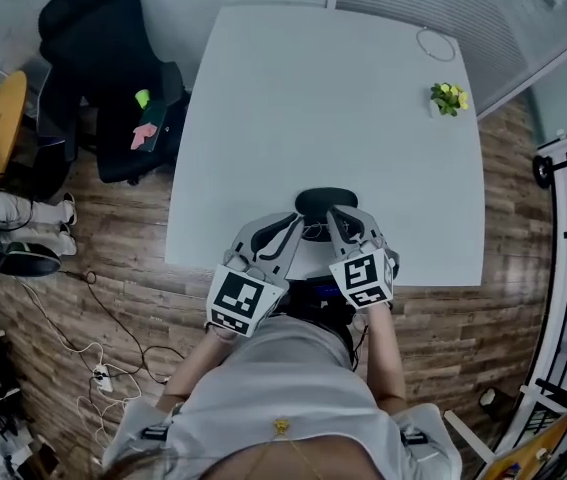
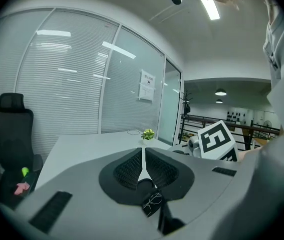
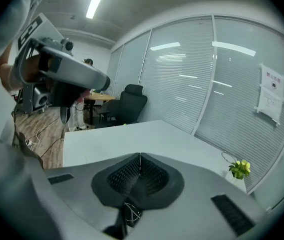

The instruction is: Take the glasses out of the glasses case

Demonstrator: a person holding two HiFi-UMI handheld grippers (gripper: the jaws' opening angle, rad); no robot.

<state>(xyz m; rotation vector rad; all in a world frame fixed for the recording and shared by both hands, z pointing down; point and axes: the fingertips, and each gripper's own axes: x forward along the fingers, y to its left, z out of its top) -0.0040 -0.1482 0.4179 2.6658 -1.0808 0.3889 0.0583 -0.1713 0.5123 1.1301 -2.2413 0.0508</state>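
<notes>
Left gripper [image 1: 298,220] and right gripper [image 1: 331,215] are both pressing their jaws together at the table's [image 1: 263,118] near edge. Glasses [image 1: 313,232] are lying between them, just before the case [image 1: 325,201]. Beyond, bare tabletop is reaching to a plant [image 1: 449,97]. A wall sheet [image 2: 146,85] is showing print too small to read.

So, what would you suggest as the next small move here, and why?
Probably open the right gripper and dip onto the glasses: it and the left gripper both look closed, tips at the glasses case, with the wire frame lying ungripped just below.
</notes>
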